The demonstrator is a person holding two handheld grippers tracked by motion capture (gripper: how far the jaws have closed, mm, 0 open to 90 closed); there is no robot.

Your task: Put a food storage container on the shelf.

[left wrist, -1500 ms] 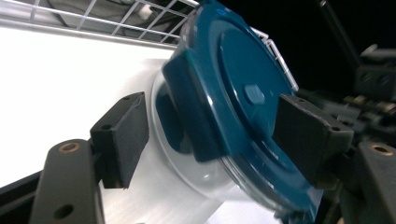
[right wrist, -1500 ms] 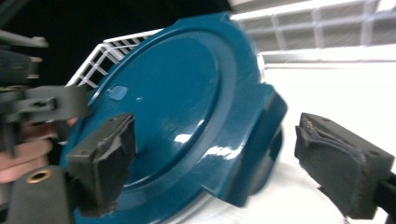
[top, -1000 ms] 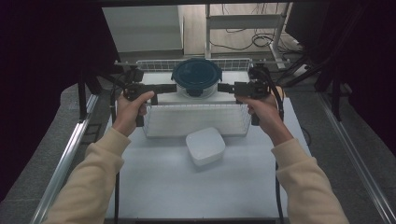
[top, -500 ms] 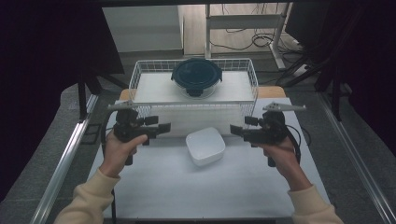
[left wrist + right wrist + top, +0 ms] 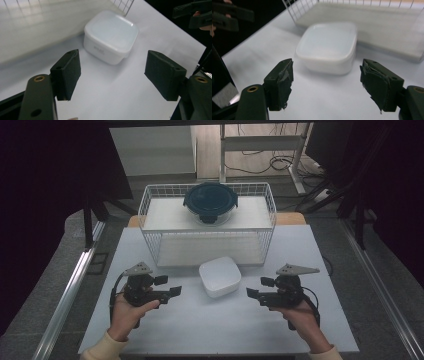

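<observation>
White lidded box (image 5: 220,276) on tabletop (image 5: 200,325), between L gripper (image 5: 169,287) & R gripper (image 5: 256,288); both w/ jaws apart, having just narrowed, nothing held. Looks light, rigid, slick plastic; grip opposite side walls.

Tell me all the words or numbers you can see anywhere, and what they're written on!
White square container: a small grey mark is printed on its side wall in the left gripper view, too small and blurred to read.
Round dark-lidded container in the wire basket: no writing can be made out.
Nothing else here can be read.
</observation>
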